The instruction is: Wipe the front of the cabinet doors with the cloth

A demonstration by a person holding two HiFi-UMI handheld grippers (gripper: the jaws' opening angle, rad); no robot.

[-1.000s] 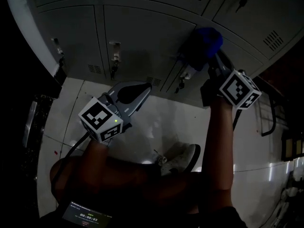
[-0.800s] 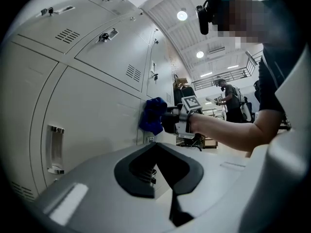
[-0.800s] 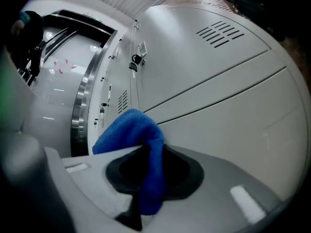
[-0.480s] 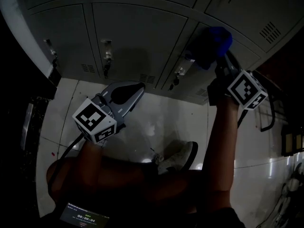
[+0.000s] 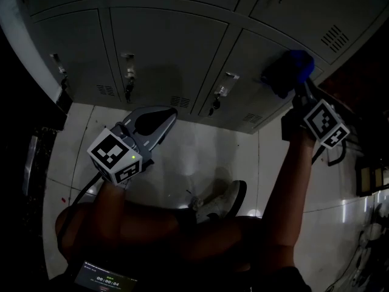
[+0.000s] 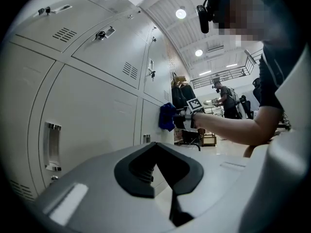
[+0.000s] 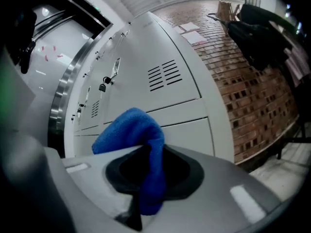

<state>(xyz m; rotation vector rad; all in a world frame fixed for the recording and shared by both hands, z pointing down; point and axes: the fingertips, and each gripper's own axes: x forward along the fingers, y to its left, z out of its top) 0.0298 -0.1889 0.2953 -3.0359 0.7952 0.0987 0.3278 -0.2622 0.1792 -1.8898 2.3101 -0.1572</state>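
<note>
Cloth (image 5: 292,69), blue, pinched in right hand-held gripper (image 7: 148,176), presses a cabinet door (image 5: 267,47) at upper right; left hand-held gripper (image 5: 159,119) pressed together, empty. Wiping underway; dim view, doors leftward likely remain.

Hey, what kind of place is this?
Likely a locker area in a large hall or workshop: rows of grey metal lockers with vents and keys, a brick wall beside them, a high ribbed ceiling with round lights.
</note>
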